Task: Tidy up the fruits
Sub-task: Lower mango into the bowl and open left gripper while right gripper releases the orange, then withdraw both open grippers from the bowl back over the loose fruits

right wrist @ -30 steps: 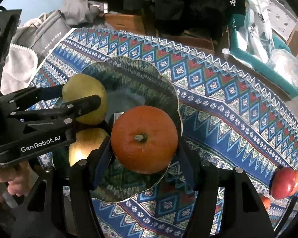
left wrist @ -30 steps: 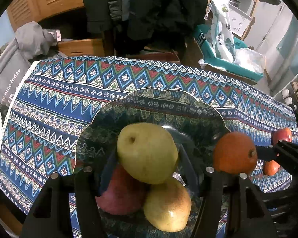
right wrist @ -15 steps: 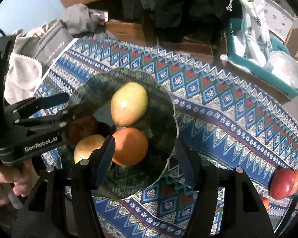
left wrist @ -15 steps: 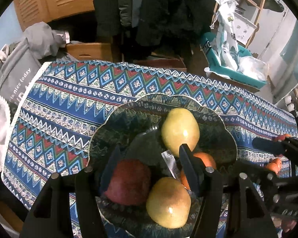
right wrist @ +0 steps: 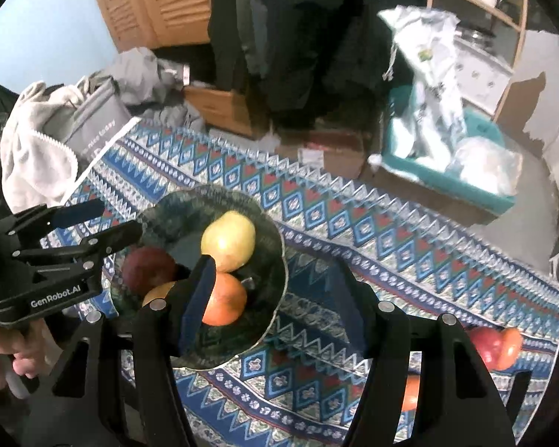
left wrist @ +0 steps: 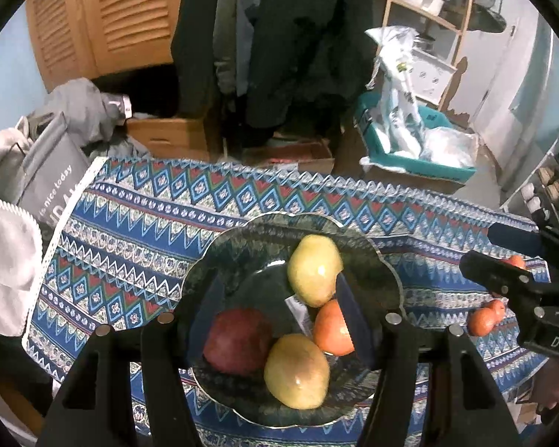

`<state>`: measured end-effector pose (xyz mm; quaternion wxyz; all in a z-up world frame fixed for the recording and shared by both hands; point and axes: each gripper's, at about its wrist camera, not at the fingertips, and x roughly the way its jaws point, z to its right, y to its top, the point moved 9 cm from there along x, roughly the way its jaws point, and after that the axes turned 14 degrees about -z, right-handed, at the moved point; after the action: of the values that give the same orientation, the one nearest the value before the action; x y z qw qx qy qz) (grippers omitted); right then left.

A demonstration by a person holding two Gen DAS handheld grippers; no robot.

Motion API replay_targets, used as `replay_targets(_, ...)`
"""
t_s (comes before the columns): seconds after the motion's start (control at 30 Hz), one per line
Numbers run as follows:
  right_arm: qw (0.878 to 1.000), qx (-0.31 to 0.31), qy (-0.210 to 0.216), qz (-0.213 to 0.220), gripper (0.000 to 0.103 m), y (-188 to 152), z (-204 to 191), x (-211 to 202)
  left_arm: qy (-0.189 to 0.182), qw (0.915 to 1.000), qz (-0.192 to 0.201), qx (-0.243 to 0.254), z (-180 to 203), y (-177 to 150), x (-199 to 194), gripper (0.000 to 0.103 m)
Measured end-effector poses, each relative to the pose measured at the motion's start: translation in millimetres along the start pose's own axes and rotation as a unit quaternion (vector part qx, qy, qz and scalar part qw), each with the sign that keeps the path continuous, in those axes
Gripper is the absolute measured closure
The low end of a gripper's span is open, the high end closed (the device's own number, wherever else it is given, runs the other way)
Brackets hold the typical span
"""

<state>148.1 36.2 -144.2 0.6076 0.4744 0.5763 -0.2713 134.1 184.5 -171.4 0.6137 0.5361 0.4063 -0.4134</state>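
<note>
A dark glass scalloped bowl (left wrist: 387, 283) (right wrist: 275, 260) sits on the patterned tablecloth. It holds a yellow pear (left wrist: 313, 268) (right wrist: 227, 240), a second yellow pear (left wrist: 296, 370), a red apple (left wrist: 236, 339) (right wrist: 149, 266) and an orange (left wrist: 329, 329) (right wrist: 225, 298). My left gripper (left wrist: 279, 313) is open and empty, raised above the bowl. My right gripper (right wrist: 272, 294) is open and empty, raised above the bowl's right rim. Loose fruit lies to the right on the cloth: a red apple (right wrist: 490, 342) and small oranges (left wrist: 482, 318) (right wrist: 410, 393).
The tablecloth (left wrist: 138, 223) ends at the far edge, with cardboard boxes (left wrist: 167, 136), a teal bin (left wrist: 410, 152) of bags and hanging coats beyond. A grey bag (left wrist: 52, 182) and white towel (left wrist: 7, 249) lie off the table's left end.
The left gripper let go of the pear and the right let go of the orange, both into the bowl. Both grippers have risen and pulled back from it.
</note>
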Motion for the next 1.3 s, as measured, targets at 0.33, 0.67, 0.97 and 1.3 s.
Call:
replay_targets(0.33, 0.999, 0.011, -0.004, 0.044, 0.038, -11, 13, -56, -0.023, 0.9987, 0.037, 0.027, 40, 9, -40, 0.039)
replay_targets(0.67, 0.996, 0.041, -0.026, 0.075, 0.038, -36, 50, -109, -0.030, 0.9952, 0.064, 0.067, 85, 12, -71, 0.039)
replay_targets(0.97, 0.991, 0.076, -0.045, 0.098, 0.038, -58, 93, -143, -0.038, 0.9914, 0.071, 0.103, 127, 9, -83, 0.039)
replay_targets(1.3, 0.985, 0.125, -0.071, 0.095, 0.038, -95, 150, -151, -0.047, 0.9882, 0.052, 0.136, 172, 0, -71, 0.039)
